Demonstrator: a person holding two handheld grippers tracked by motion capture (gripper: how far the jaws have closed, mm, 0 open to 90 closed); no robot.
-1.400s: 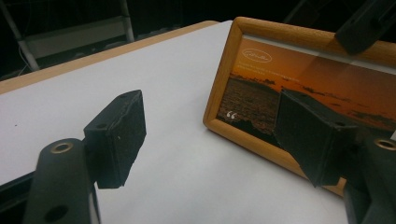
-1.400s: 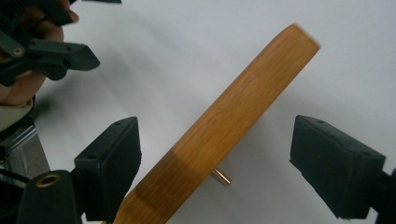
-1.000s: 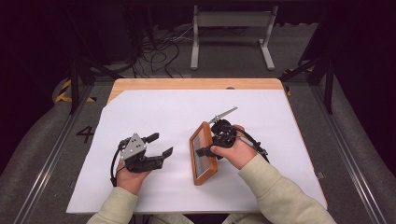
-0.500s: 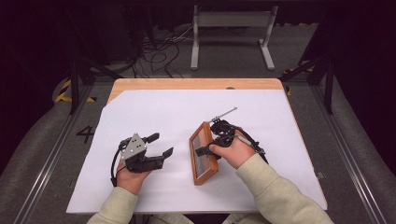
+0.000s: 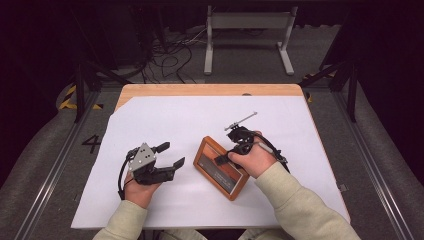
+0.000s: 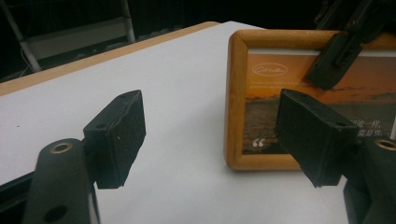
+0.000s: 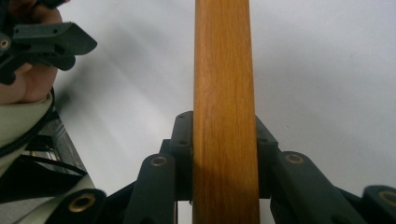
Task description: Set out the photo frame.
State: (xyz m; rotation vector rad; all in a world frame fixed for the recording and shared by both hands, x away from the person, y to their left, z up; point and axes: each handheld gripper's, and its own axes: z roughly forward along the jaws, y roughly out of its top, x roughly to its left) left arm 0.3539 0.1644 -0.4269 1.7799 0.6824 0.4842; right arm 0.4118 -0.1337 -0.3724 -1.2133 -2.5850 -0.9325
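A wooden picture frame [image 5: 216, 169] with an orange sunset print stands tilted on the white sheet, its face turned toward my left gripper. My right gripper [image 5: 231, 154] is shut on the frame's upper edge. In the right gripper view the wooden edge [image 7: 224, 84] runs straight up between the jaws of my right gripper [image 7: 224, 156]. My left gripper [image 5: 170, 155] rests open on the sheet just left of the frame, holding nothing. In the left gripper view the frame [image 6: 236, 102] lies ahead and to the right of my left gripper [image 6: 212, 140], with a right gripper finger [image 6: 334, 60] across the print.
A white sheet [image 5: 180, 120] covers the wooden table [image 5: 200, 90]. A thin metal rod [image 5: 242, 120] sticks out behind the right gripper. Beyond the table's far edge lie floor cables [image 5: 170, 55] and a white stand [image 5: 247, 22].
The frame has tipped from nearly edge-on to leaning back, so more of its print shows from above. The left gripper has stayed put.
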